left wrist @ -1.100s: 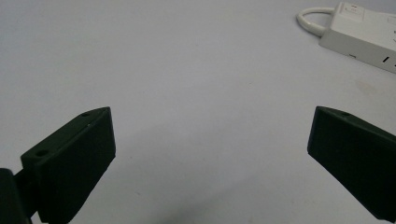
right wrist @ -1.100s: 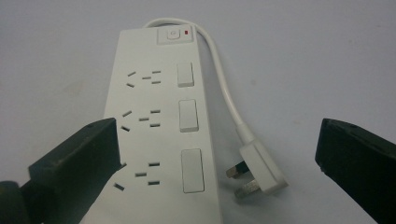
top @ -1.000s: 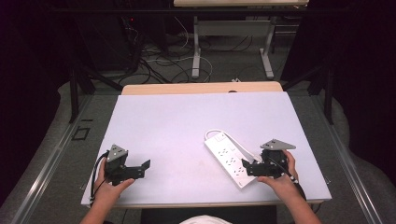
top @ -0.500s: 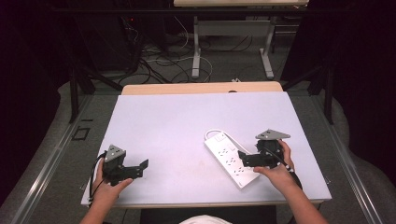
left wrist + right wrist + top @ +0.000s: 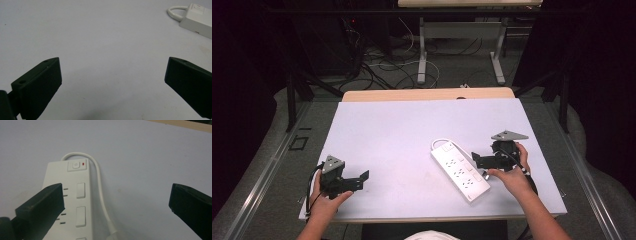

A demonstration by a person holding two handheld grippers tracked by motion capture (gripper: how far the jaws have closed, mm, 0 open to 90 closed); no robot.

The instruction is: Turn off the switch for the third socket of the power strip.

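Observation:
A white power strip [image 5: 460,170] lies diagonally on the white table [image 5: 402,130], right of centre, with its cord looped at the far end. My right gripper [image 5: 475,159] is open just to the strip's right, jaws pointing left at it. In the right gripper view the strip [image 5: 72,195] sits under the left jaw, with its switch and red light towards the top, and the white cord [image 5: 100,182] runs between the open jaws of the right gripper [image 5: 116,187]. My left gripper [image 5: 363,176] is open near the front left. Its own view shows the left gripper [image 5: 112,62] over bare table, the strip [image 5: 197,15] far off.
A wooden tabletop edge [image 5: 427,94] butts against the far side of the white table. Beyond it, cables and metal table legs [image 5: 422,55] are on the floor. The table's front edge runs just below both hands.
My right gripper has moved away from the front edge, farther along the power strip's right side. The left gripper has stayed where it was, and the strip has not shifted.

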